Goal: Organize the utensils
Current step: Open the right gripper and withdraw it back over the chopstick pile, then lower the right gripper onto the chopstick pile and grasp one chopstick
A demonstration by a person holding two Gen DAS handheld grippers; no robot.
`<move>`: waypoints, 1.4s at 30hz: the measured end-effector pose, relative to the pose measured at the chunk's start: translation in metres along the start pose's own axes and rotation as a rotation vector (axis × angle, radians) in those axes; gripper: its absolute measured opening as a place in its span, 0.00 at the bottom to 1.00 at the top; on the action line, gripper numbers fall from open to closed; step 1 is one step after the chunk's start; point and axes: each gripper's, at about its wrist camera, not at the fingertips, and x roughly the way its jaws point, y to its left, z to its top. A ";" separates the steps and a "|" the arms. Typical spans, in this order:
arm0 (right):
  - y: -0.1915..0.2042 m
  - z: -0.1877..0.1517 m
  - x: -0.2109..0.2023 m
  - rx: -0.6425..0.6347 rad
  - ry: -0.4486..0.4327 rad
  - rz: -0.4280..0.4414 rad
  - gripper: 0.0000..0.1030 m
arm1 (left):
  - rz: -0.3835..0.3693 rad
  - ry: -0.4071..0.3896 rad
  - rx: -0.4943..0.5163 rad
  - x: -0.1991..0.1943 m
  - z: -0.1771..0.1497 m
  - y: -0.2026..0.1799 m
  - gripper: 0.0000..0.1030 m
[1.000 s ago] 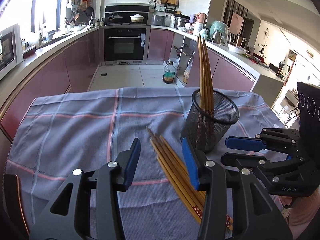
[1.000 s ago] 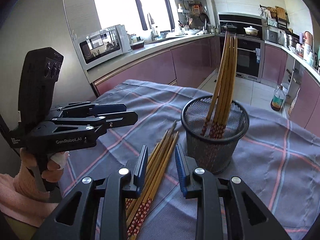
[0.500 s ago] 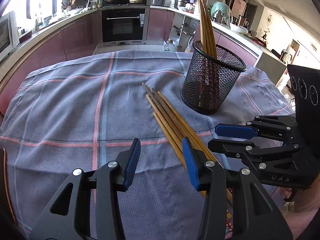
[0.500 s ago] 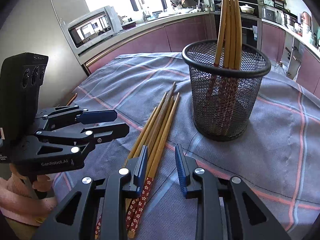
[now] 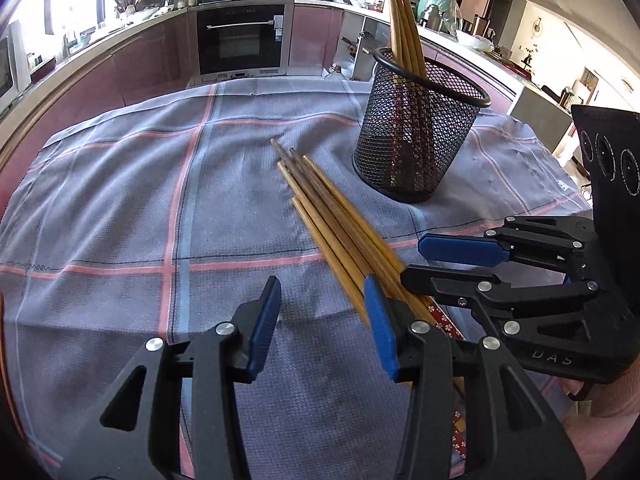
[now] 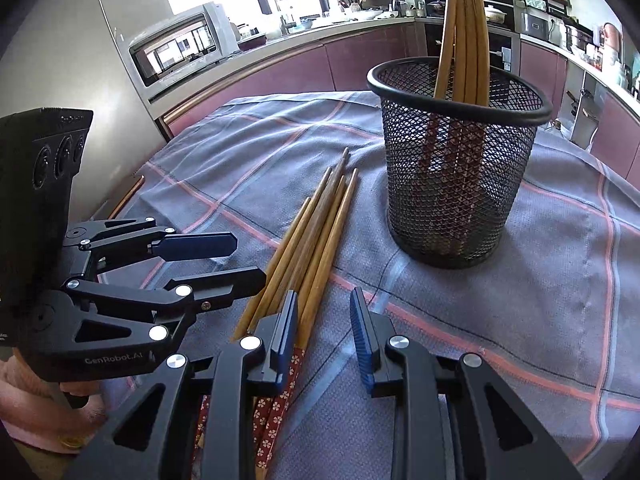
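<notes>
In the left wrist view the left tool (image 5: 320,320) sits at the lower centre of the frame, its blue pads spread with only the checked cloth (image 5: 120,200) of the table between them, nothing pinched. Just right of it the loose chopsticks (image 5: 332,216) run in a tight fan from mid-frame down to the lower right, passing behind the tool's right-hand pad. Further right, the right tool (image 5: 460,264) points in from the frame's right edge, close over the patterned ends of that bundle; in its own view it (image 6: 324,320) is spread too, empty, with the sticks (image 6: 312,232) lying under and past its left-hand pad. The mesh cup (image 5: 416,132) stands upper right, already holding several upright chopsticks (image 5: 404,32). The main risk, as I judge it, is a crowded approach — both tools are near the same end of the pile and could knock each other or shove the fan askew. Closing on the packed bundle may catch several sticks or none, since they touch one another. A stick gripped far from its middle could tilt and strike the cup's rim — the light cup might tip.
</notes>
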 end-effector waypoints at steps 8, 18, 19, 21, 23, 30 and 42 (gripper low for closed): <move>-0.002 0.000 0.001 0.001 0.003 -0.019 0.25 | 0.001 0.007 0.007 0.004 -0.003 0.000 0.42; -0.005 -0.001 0.001 -0.009 0.011 -0.040 0.23 | 0.025 0.019 0.040 0.004 -0.004 -0.001 0.40; -0.005 -0.001 0.000 -0.009 0.012 -0.041 0.23 | 0.033 0.020 0.050 0.004 -0.004 -0.001 0.38; -0.004 -0.001 0.001 -0.014 0.012 -0.045 0.23 | 0.033 0.023 0.057 0.004 -0.005 -0.001 0.35; -0.004 0.000 0.002 -0.015 0.012 -0.047 0.23 | 0.032 0.024 0.062 0.005 -0.005 0.001 0.31; 0.001 0.008 0.010 -0.036 0.010 -0.071 0.23 | 0.032 0.021 0.061 0.006 -0.002 0.009 0.19; 0.006 0.022 0.024 -0.063 0.001 -0.106 0.21 | 0.041 0.025 0.031 0.009 0.001 0.017 0.18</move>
